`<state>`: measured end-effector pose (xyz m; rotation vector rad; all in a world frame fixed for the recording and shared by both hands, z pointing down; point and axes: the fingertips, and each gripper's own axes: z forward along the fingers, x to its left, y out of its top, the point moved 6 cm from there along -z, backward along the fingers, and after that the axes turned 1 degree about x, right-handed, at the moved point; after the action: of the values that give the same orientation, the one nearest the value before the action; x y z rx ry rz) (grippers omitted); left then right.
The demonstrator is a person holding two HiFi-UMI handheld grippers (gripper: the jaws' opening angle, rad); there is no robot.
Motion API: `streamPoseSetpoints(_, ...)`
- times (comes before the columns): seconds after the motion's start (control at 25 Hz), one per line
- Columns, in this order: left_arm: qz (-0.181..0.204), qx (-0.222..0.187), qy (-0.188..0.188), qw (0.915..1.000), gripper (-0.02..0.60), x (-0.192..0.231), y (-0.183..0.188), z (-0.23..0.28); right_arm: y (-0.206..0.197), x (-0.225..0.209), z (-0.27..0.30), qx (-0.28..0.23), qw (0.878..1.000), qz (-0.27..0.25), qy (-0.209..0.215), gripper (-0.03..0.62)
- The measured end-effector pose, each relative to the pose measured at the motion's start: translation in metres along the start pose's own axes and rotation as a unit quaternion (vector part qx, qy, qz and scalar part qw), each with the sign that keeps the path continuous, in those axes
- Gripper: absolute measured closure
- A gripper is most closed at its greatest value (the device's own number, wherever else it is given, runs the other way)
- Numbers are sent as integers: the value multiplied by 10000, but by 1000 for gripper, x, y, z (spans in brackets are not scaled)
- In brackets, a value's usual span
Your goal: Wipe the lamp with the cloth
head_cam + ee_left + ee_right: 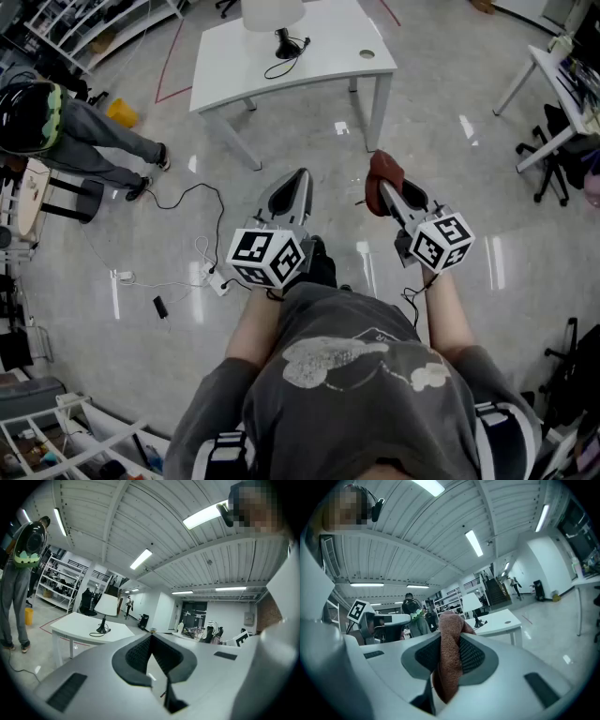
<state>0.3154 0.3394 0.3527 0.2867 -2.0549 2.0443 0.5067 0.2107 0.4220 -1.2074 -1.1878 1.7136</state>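
The lamp [273, 16], with a white shade and a black base, stands on a white table [323, 56] some way ahead of me across the floor. It also shows small in the left gripper view as the lamp [106, 607] and in the right gripper view as the lamp [471, 603]. My right gripper [379, 178] is shut on a reddish-brown cloth [383, 174], and the cloth [450, 660] bulges out past the jaw tips. My left gripper [300, 178] is shut and holds nothing. Both are held at waist height, far from the lamp.
A person with a green-and-black backpack [30, 114] stands at the left. Cables and a power strip [217, 281] lie on the floor to the left of my feet. A second table [555, 73] and office chairs [553, 159] stand at the right, and shelving [84, 28] at the far left.
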Motion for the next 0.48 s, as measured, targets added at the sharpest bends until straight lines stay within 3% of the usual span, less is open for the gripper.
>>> streamPoseSetpoints(0.28,-78,-45,2,10000,574,16,0,15,-2,-10,9,-17,9999,117,-77,503)
streamPoseSetpoints(0.48,-129,-13,-86,9999,574,42,5,56,8,-40,39,44,9995,182,-236,503)
